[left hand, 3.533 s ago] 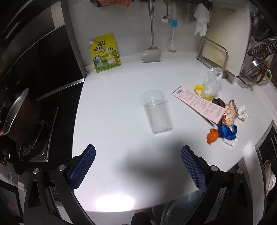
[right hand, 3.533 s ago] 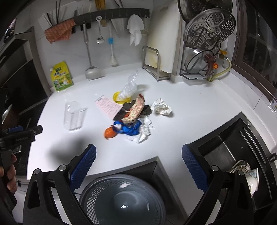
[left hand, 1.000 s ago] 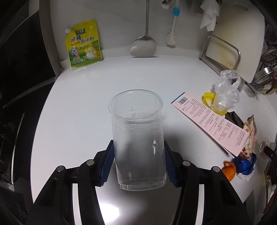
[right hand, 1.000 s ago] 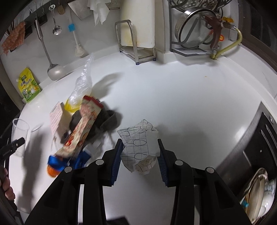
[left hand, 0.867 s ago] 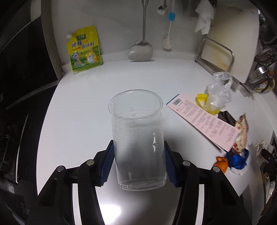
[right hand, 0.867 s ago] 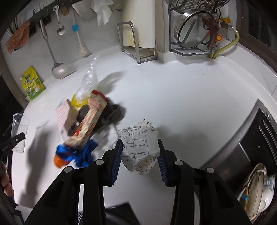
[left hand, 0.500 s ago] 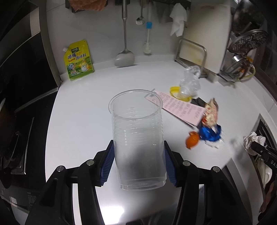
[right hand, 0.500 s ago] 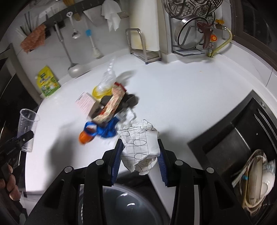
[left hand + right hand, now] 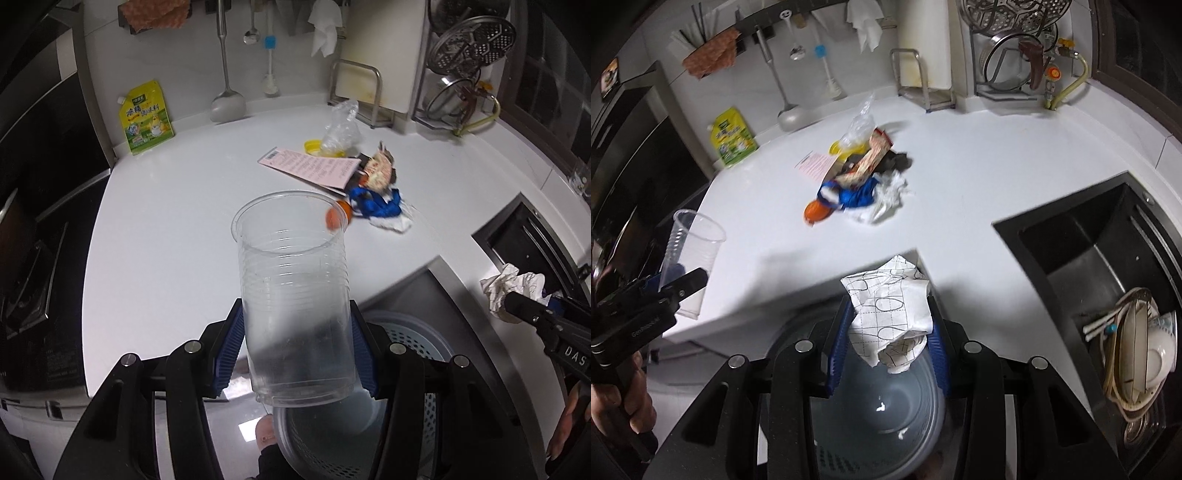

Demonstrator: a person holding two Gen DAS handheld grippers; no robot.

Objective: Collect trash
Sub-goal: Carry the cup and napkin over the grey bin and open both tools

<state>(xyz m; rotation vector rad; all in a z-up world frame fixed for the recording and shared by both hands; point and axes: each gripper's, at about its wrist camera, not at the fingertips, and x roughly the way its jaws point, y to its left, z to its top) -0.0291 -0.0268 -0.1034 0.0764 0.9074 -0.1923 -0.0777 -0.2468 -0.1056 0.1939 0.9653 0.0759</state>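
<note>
My left gripper is shut on a clear plastic cup and holds it upright above the perforated grey bin at the counter's front edge. My right gripper is shut on a crumpled white patterned paper and holds it over the same bin. A trash pile lies mid-counter: pink receipt, snack wrapper, blue wrapper, orange piece, plastic bag. The cup and the pile also show in the right wrist view.
A black sink with dishes is at the right. A stove is at the left. A yellow pouch, a hanging spatula, a cutting board rack and a pot rack line the back wall.
Both grippers have pulled back from the counter toward its front edge, carrying the cup and the crumpled paper, and now hang over the bin.
</note>
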